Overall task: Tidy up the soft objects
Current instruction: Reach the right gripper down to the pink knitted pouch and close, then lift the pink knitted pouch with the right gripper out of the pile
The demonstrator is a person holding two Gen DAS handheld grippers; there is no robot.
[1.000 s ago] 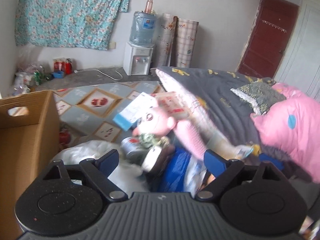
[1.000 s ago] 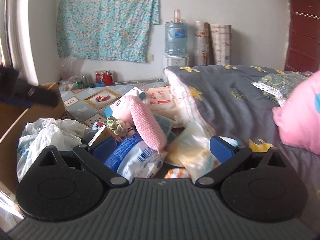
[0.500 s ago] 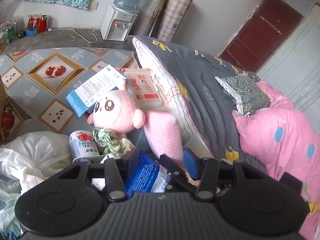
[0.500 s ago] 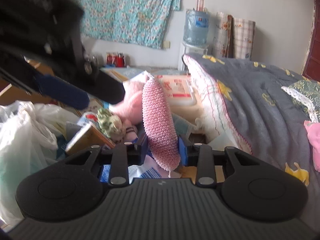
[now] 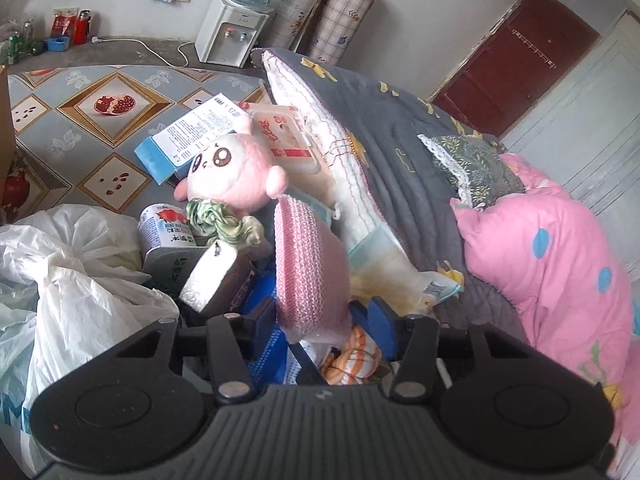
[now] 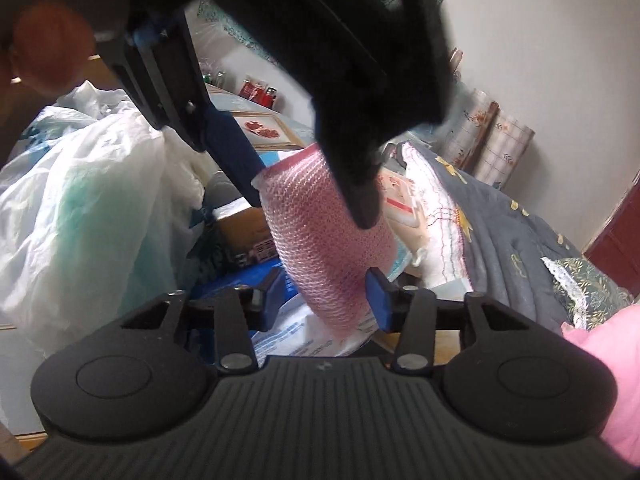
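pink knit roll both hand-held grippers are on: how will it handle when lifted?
The pink knit roll is probably soft and light: open knit, resting on loose clutter. It likely sags rather than staying stiff, since it bends across the pile. The knit should resist slipping; the left hand-held gripper and right hand-held gripper bracket separate ends.

Plush toy (image 5: 236, 178) behind knitted roll (image 5: 310, 276)

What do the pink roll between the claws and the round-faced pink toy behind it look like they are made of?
The pink roll looks like knitted or crocheted yarn, matte: rows of small loops show across it, and in the right wrist view it looks net-like. The pink toy looks like short-pile plush, soft and matte, with what appear to be stitched or printed eyes.
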